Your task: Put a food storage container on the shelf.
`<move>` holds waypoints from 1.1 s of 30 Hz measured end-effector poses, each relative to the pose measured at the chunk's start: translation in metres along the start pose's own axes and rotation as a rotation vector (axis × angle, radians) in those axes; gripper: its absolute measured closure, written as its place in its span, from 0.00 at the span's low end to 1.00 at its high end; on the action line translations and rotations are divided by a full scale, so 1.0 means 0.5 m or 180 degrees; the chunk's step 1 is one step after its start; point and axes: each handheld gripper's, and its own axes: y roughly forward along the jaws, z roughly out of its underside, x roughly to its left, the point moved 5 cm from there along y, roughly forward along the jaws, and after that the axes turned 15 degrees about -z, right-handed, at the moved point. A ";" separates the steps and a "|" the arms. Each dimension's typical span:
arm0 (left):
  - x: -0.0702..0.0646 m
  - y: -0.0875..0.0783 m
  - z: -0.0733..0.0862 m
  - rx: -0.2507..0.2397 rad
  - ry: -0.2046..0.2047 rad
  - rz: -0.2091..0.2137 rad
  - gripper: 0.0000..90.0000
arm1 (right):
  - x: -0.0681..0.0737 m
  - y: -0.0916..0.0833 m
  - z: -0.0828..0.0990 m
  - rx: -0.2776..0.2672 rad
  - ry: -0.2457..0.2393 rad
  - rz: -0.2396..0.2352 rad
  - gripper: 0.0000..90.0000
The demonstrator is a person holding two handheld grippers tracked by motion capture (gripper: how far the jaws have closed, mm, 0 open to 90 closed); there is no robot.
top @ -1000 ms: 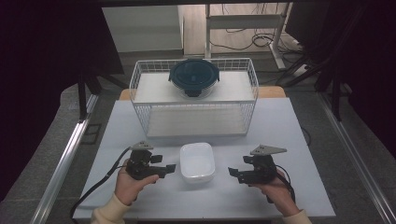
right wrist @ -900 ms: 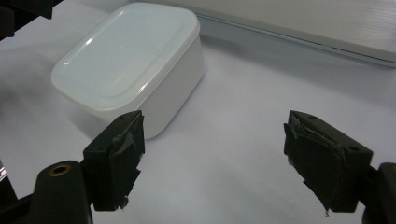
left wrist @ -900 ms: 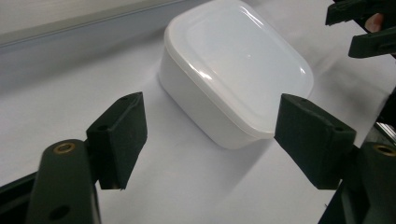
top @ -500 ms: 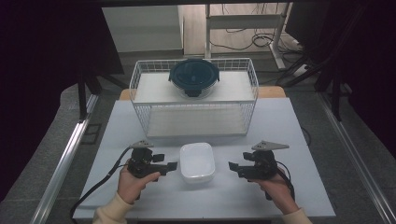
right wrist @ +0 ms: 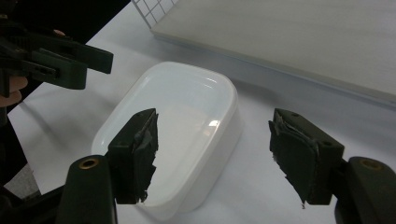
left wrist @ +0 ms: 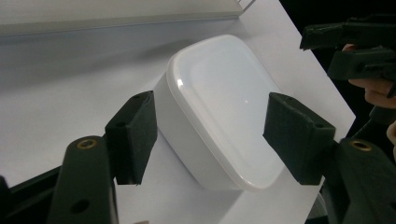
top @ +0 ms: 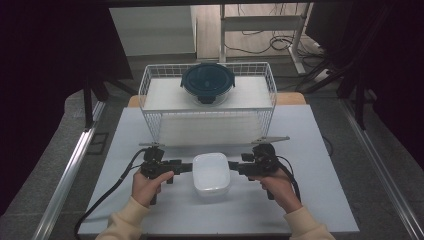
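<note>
1. Since a second ago, both grippers have moved inward to flank the glossy white rounded-rectangular plastic container [top: 211, 173] near the table's front; their jaws have just been closing.
2. The left gripper [top: 186, 167] and right gripper [top: 234, 165] are still unclenched, their pads clear of the container.
3. The white wire basket [top: 151, 107] behind holds a dark round lidded container [top: 207, 82].
4. Bare white table [top: 320, 190] surrounds everything.

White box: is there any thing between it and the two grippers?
No, nothing visible. The white box lies alone on the table. The left gripper and right gripper flank it, jaws open and just been closing, with only bare table between pads and box.
</note>
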 end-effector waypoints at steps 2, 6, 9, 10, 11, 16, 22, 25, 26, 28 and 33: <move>0.000 0.009 0.003 0.0039 0.0005 0.0004 0.39 | -0.006 0.011 0.002 0.0028 0.0055 -0.0019 0.37; 0.002 0.023 0.009 0.0081 0.0027 -0.0008 0.40 | -0.017 0.024 0.007 0.0058 0.0135 -0.0053 0.39; 0.002 0.031 0.012 0.0111 0.0016 0.0002 0.40 | -0.024 0.031 0.011 0.0078 0.0181 -0.0080 0.40; 0.003 0.034 0.013 0.0122 0.0020 0.0012 0.40 | -0.026 0.033 0.013 0.0086 0.0204 -0.0100 0.41; 0.002 0.037 0.014 0.0138 0.0004 0.0033 0.41 | -0.027 0.035 0.015 0.0100 0.0236 -0.0114 0.42; 0.001 0.047 0.019 0.0194 -0.0005 0.0079 0.42 | -0.033 0.051 0.024 0.0175 0.0333 -0.0211 0.44; -0.001 0.053 0.021 0.0226 -0.0063 0.0191 0.47 | -0.037 0.070 0.033 0.0243 0.0444 -0.0313 0.49; -0.003 0.057 0.024 0.0275 -0.0083 0.0277 0.51 | -0.043 0.073 0.036 0.0243 0.0531 -0.0344 0.52; -0.003 0.058 0.024 0.0286 -0.0095 0.0294 0.52 | -0.045 0.074 0.037 0.0233 0.0566 -0.0354 0.53; -0.004 0.060 0.026 0.0309 -0.0115 0.0331 0.55 | -0.048 0.074 0.038 0.0216 0.0639 -0.0433 0.55; -0.002 0.064 0.029 0.0352 -0.0174 0.0346 0.62 | -0.049 0.074 0.039 0.0178 0.0794 -0.0601 0.66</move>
